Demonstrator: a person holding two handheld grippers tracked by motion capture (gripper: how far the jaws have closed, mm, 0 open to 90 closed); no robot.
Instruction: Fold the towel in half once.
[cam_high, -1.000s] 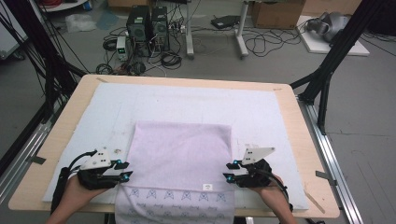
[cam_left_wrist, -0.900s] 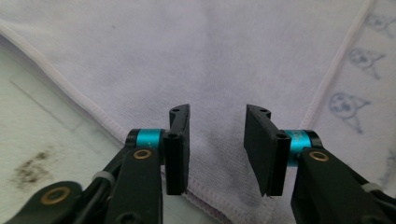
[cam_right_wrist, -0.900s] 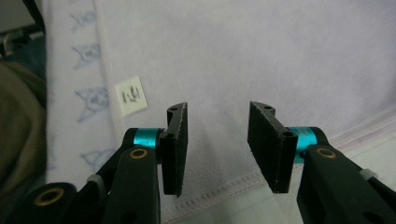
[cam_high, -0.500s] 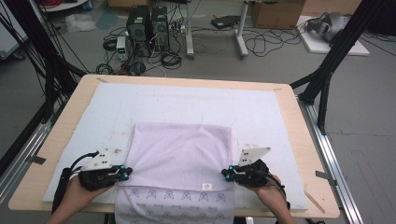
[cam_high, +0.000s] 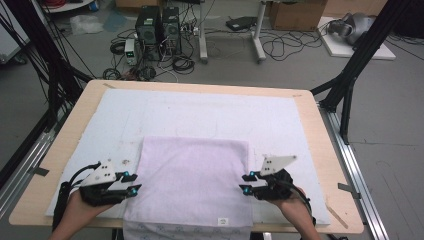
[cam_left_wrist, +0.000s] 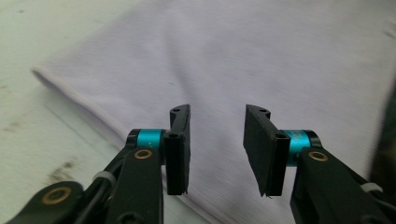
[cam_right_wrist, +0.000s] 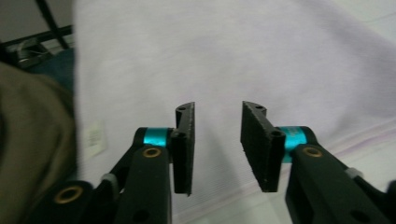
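Now both pairs of tongs stand with jaws apart and nothing between them: the left tongs (cam_left_wrist: 217, 149) sit at the left edge of the lilac towel (cam_high: 195, 180), the right tongs (cam_right_wrist: 217, 147) at its right edge, each pointing inward over the cloth. Seen from the high view, the left tongs (cam_high: 131, 184) and right tongs (cam_high: 247, 182) flank the towel, which lies folded flat on the white mat (cam_high: 200, 112) covering the table (cam_high: 320, 150), its near end hanging over the front. It looks soft, light and limp, likely to sag; the side hems near the front corners seem the best hold.
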